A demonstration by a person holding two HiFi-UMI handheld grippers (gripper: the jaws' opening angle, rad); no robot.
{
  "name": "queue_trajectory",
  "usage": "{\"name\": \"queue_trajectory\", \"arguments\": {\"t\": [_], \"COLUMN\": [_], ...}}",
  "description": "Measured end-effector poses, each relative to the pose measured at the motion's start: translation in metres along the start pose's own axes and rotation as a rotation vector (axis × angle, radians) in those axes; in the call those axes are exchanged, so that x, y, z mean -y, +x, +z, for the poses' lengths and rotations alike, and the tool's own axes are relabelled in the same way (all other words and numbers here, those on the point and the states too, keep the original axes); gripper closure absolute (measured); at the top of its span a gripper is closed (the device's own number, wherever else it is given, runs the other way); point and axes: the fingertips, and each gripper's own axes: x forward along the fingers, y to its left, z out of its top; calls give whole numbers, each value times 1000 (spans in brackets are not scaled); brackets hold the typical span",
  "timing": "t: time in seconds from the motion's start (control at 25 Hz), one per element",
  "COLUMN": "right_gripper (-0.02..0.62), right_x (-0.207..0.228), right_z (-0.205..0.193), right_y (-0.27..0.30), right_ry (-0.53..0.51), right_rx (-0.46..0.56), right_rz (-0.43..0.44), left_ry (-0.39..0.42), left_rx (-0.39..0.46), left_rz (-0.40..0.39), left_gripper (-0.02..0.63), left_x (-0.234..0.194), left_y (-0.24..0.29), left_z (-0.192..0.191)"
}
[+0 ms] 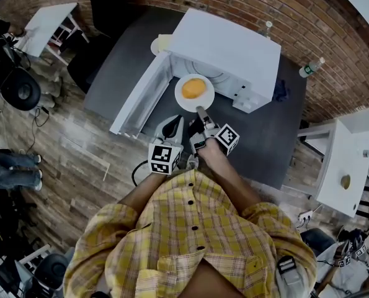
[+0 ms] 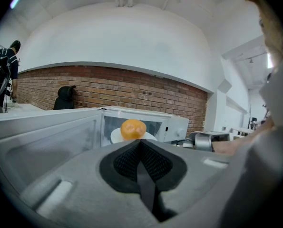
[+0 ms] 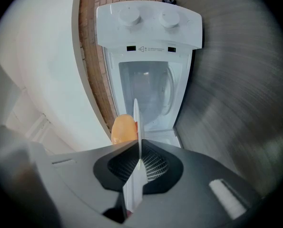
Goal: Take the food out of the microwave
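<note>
1. Right gripper (image 1: 200, 112) is clamped on the plate (image 1: 183, 99) rim; the food (image 1: 193, 88) is at the microwave (image 1: 234, 48) mouth, 12 o'clock.
2. Left gripper (image 1: 172, 126) has its jaws together and is empty.
3. Remaining: set the plate on the worktop (image 1: 265, 141).

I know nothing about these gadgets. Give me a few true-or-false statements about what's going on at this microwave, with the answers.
1. The microwave has its door open. True.
2. The left gripper holds the plate. False: its jaws are together on nothing, and it sits beside the right one.
3. The right gripper is clamped on the rim of the white plate. True.
4. The food on the plate is green. False: it is orange.
5. The microwave stands on a white table. False: the table under it is dark grey.
</note>
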Motion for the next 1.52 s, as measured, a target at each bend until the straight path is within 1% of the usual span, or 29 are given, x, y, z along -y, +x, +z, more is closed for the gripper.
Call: {"name": "queue_trajectory", "arguments": {"t": [0.24, 0.52, 0.76, 1.16, 1.52], "right_gripper": [586, 584, 584, 583, 583], "right_x": [-4, -17, -22, -26, -25], "right_z": [-2, -2, -7, -9, -7], "right_y": [-9, -17, -20, -26, -29], "right_ry": [5, 17, 19, 8, 7], "right_rx": [0, 1, -12, -25, -26], "right_rz": [-2, 28, 29, 38, 30], "left_ry": [3, 7, 8, 12, 16], "left_rx": [3, 10, 13, 13, 16], "left_rz": [5, 9, 14, 14, 14], "left_gripper": [606, 606, 606, 606, 606], "left_x": [0, 3, 5, 9, 11], "left_y": [-2, -2, -3, -4, -3], "left_z": [1, 2, 5, 5, 5]}}
